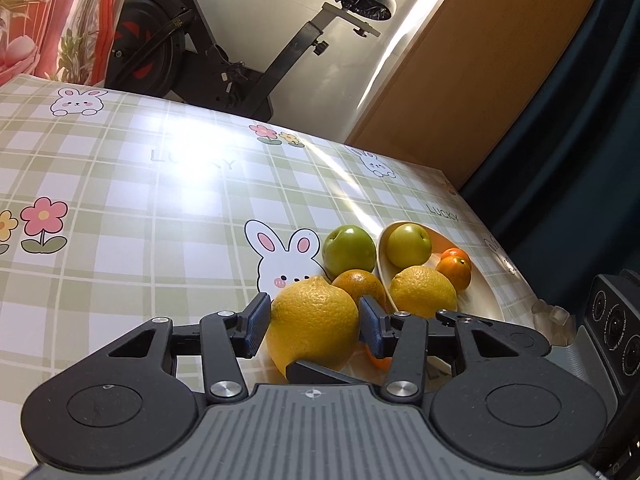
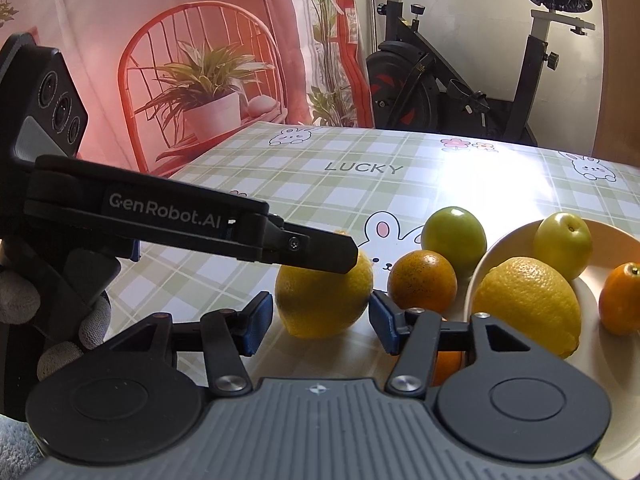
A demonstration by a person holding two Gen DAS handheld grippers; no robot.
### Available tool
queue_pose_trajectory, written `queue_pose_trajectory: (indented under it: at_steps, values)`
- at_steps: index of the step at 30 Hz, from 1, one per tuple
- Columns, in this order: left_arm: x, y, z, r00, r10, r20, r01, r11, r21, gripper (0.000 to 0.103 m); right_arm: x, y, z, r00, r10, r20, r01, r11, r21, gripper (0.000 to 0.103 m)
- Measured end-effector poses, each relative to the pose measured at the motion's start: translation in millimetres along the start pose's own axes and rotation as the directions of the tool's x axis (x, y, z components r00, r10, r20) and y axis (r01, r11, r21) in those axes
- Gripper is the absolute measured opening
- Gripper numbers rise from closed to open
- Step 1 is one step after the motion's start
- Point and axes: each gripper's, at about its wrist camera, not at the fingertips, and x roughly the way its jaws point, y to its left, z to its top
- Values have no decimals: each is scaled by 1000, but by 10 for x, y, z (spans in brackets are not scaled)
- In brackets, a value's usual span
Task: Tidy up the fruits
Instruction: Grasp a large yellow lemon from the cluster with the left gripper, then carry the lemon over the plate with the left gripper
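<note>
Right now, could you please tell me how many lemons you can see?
2. One lemon sits on the table between the right claw's jaws; the other lemon lies in the plate. More may be hidden behind the claws.

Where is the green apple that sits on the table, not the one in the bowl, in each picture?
Left wrist view: the round green apple on the table is right of centre, just left of the cream bowl, behind the round orange.
Right wrist view: the same apple is right of centre, left of the bowl, behind the orange.
Shared landmark: the white bunny printed on the tablecloth, immediately left of the apple.
</note>
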Motion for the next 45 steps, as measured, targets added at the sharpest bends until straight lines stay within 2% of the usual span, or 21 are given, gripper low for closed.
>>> queue_pose_trajectory:
  at_steps: [10,12,16,23,28,36,45]
  values:
    - [-21,54,-50,1000,-3,-5,3,1000,-19,51,94,74,-12,999,-36,13,37,998,-51,58]
    - [-6,72,-58,1000,-9,-11,9,1000,-23,55,88,67,-19,999,-35,14,36,998,-44,57]
    - [15,92,-70,1000,-22,-13,21,999,-36,55,78,55,-37,999,-34,18,34,999,-32,57]
    - [-26,14,-115,1000,8,-5,-8,1000,-15,54,71,31,-22,999,-29,19,30,999,-28,58]
    - [-159,-99,-153,1000,27,9,-28,1000,14,54,-9,52,-71,1000,-13,28,13,1000,-11,57]
    - [-313,-412,-17,998,42,42,-44,997,62,54,-297,80,-44,994,-7,108,10,1000,-27,57]
    - [-227,-880,54,999,47,10,-48,985,165,54,-658,-111,-96,981,-35,190,28,999,39,57]
